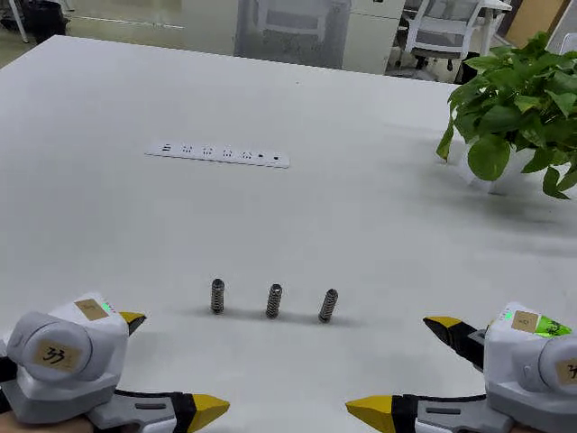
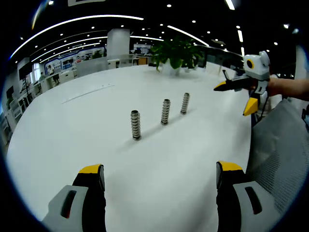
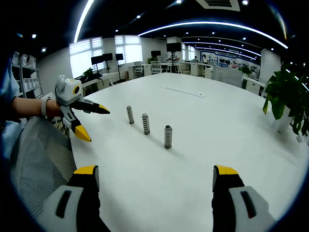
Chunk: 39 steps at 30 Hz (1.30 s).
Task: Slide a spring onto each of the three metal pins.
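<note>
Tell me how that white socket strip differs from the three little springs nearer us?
The power strip lies flat; the springs stand upright in a row. The power strip is long and white; the springs are short, dark coils. The springs sit nearer the left gripper and right gripper than the power strip does. Both rest on the white table, untouched.

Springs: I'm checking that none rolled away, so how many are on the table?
3. All stand upright in one row on the white table: the left spring, the middle spring and the right spring, spaced apart. None appears hidden.
</note>
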Each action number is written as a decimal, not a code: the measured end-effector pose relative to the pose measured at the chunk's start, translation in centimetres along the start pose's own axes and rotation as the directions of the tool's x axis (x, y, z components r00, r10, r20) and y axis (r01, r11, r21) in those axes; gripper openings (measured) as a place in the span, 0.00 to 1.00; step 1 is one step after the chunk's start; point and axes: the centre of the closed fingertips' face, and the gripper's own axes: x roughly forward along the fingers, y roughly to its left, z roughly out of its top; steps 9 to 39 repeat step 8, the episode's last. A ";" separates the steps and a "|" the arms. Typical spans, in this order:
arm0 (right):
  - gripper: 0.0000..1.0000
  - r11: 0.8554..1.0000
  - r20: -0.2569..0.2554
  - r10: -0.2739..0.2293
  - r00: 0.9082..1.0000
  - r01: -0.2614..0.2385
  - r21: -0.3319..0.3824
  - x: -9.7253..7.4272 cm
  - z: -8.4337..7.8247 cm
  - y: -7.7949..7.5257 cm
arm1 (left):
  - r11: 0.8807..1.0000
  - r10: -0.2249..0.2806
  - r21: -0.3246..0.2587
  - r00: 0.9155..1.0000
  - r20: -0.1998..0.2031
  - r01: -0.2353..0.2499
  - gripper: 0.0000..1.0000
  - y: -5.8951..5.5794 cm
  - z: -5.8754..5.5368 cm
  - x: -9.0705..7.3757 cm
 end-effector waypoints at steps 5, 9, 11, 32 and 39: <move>0.99 1.000 0.004 0.007 1.000 -0.007 -0.001 0.2 0.5 -0.2 | 1.000 -0.002 0.001 1.000 -0.003 0.002 0.98 -0.1 0.0 0.0; 0.99 1.000 0.005 0.016 1.000 -0.016 -0.003 0.4 0.6 0.0 | 1.000 -0.001 0.001 1.000 -0.003 0.001 0.98 -0.1 0.1 0.0; 0.99 1.000 0.005 0.016 1.000 -0.016 -0.003 0.4 0.6 0.0 | 1.000 -0.001 0.001 1.000 -0.003 0.001 0.98 -0.1 0.1 0.0; 0.99 1.000 0.005 0.016 1.000 -0.016 -0.003 0.4 0.6 0.0 | 1.000 -0.001 0.001 1.000 -0.003 0.001 0.98 -0.1 0.1 0.0; 0.99 1.000 0.005 0.016 1.000 -0.016 -0.003 0.4 0.6 0.0 | 1.000 -0.001 0.001 1.000 -0.003 0.001 0.98 -0.1 0.1 0.0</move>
